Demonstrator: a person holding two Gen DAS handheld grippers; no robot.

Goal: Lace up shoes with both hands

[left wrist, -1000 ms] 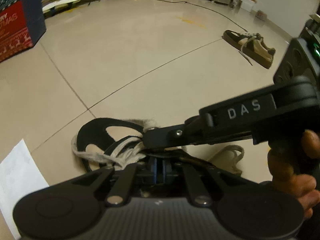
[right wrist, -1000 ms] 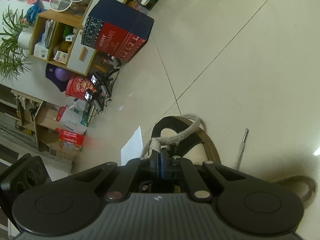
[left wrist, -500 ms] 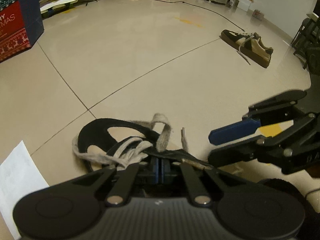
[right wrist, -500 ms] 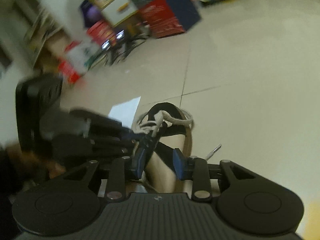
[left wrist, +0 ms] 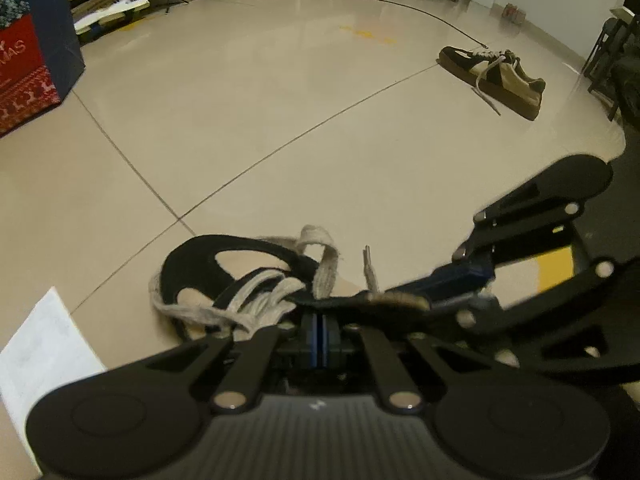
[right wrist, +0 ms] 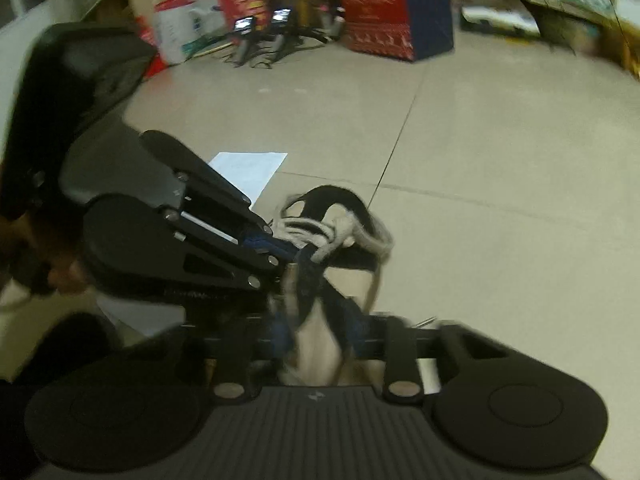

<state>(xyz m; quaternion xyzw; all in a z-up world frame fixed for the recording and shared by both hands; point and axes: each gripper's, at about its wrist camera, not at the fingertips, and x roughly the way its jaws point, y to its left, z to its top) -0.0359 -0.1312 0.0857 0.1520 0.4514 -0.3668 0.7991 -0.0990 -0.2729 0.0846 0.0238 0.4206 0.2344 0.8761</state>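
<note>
Tiled floor [left wrist: 280, 92]: shoe [left wrist: 240, 276] just ahead of left tongs [left wrist: 319, 340] (pressed together).

Bare floor [left wrist: 280, 100] lies open ahead; near the shoe [left wrist: 240, 280], only paper [left wrist: 44, 344] sits left.

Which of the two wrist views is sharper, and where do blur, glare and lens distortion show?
Left wrist view: sharper, with ceiling glare on the floor tiles and fisheye-bent grout lines. Right wrist view: motion-blurred throughout, smearing the shoe and left gripper.
</note>
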